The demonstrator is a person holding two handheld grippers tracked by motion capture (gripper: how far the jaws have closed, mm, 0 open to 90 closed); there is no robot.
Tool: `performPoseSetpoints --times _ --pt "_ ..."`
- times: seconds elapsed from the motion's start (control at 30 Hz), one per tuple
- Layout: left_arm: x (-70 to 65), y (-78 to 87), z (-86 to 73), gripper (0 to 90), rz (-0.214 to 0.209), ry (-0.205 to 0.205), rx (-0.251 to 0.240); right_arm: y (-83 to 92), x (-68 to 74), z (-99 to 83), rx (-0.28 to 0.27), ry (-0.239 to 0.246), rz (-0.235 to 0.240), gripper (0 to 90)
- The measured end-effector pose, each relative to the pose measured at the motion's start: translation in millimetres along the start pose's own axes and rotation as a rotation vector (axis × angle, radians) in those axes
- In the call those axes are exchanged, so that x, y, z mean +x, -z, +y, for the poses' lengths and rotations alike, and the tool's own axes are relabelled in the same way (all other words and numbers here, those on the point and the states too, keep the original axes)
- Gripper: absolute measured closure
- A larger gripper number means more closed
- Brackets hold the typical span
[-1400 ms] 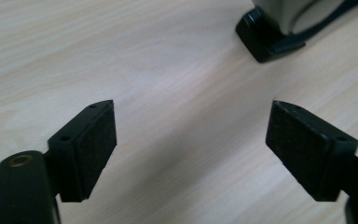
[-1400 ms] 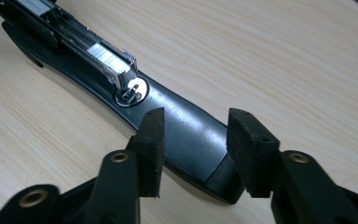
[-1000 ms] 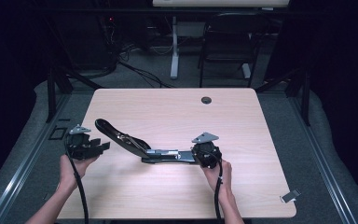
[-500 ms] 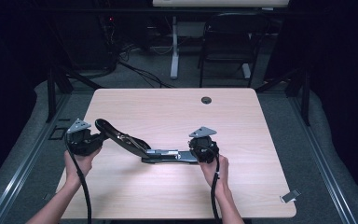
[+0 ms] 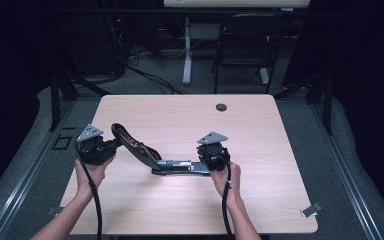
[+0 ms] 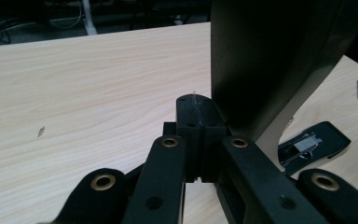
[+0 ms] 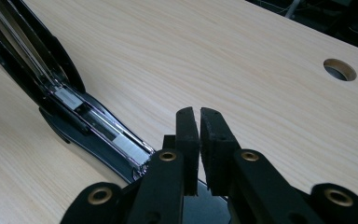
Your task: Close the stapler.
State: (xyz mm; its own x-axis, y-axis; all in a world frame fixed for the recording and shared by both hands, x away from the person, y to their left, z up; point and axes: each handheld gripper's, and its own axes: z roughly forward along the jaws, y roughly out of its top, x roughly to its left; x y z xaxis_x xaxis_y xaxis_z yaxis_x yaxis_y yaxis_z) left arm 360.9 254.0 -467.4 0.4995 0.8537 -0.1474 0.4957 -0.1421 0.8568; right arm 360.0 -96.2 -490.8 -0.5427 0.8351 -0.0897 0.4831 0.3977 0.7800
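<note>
A long black stapler (image 5: 145,152) lies swung open on the wooden table (image 5: 270,150). Its base (image 5: 180,167) rests flat and its top arm (image 5: 130,140) rises to the left. My left gripper (image 5: 110,146) is at the raised arm's tip. In the left gripper view its jaws (image 6: 200,114) are shut pad to pad, the dark arm (image 6: 270,60) close on their right and the base (image 6: 314,142) beyond. My right gripper (image 5: 205,155) is at the base's right end. Its jaws (image 7: 199,126) have just been closing, leaving a thin slit with nothing in it, beside the staple channel (image 7: 98,126).
A round cable hole (image 5: 221,107) sits near the table's far edge, also seen as the hole (image 7: 339,69) in the right gripper view. A chair (image 5: 245,45) and floor cables (image 5: 145,75) lie beyond the table. A small clip (image 5: 311,210) sticks out at the front right corner.
Both hands have lifted a little. The left gripper has moved right to the stapler's raised arm and its jaws have closed. The stapler keeps its place.
</note>
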Motion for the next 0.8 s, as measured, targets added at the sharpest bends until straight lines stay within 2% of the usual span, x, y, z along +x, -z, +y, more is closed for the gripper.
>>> performPoseSetpoints --times 0.33,0.5,0.8 --pt "-15.2 -8.4 5.9 90.0 -0.034 -0.025 -0.009 -1.4 14.1 11.4 -0.036 0.022 0.020 86.6" --pt "-21.3 -13.3 8.1 90.0 -0.045 -0.037 -0.014 -2.3 20.8 16.6 -0.037 0.030 0.029 86.6" --pt "-28.5 -22.8 8.3 90.0 -0.060 -0.053 0.006 -4.1 37.3 30.4 -0.071 0.043 0.063 87.0"
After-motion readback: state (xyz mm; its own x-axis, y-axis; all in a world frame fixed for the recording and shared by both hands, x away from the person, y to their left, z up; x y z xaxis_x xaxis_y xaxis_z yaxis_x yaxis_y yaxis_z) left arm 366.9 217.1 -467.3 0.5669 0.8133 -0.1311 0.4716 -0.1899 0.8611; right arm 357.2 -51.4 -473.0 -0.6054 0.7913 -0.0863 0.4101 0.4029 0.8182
